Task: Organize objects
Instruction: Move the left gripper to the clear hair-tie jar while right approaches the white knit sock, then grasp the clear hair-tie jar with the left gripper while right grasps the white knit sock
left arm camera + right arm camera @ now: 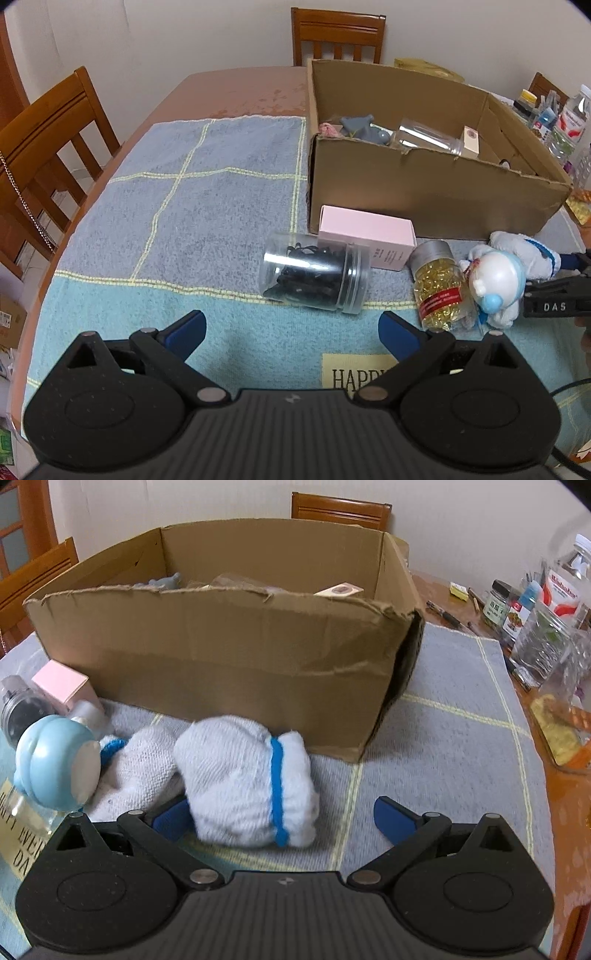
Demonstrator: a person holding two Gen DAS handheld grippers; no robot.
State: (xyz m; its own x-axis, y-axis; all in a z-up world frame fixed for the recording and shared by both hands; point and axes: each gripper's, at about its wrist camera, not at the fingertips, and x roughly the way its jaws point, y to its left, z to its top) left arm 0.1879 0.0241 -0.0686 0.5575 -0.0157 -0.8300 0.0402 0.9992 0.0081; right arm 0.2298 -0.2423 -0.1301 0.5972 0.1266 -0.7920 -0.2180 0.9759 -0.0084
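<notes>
A white plush doll (236,779) with blue trim and a hard round head (59,760) lies on the towel in front of the cardboard box (221,657). My right gripper (284,819) is open around the doll's lower body, with its left pad against the plush and its right pad clear of it. In the left wrist view the doll (498,277) lies at the right. My left gripper (293,332) is open and holds nothing, just short of a clear jar (314,277) lying on its side with black items inside. Beside the jar are a pink box (365,236) and a bottle of yellow capsules (437,288).
The cardboard box (424,184) holds a grey toy (364,129), a clear container (428,140) and a small carton (471,142). Jars and bottles (535,616) crowd the table's right edge. Wooden chairs (48,147) stand at the left and far side. The checked towel (203,192) covers the table.
</notes>
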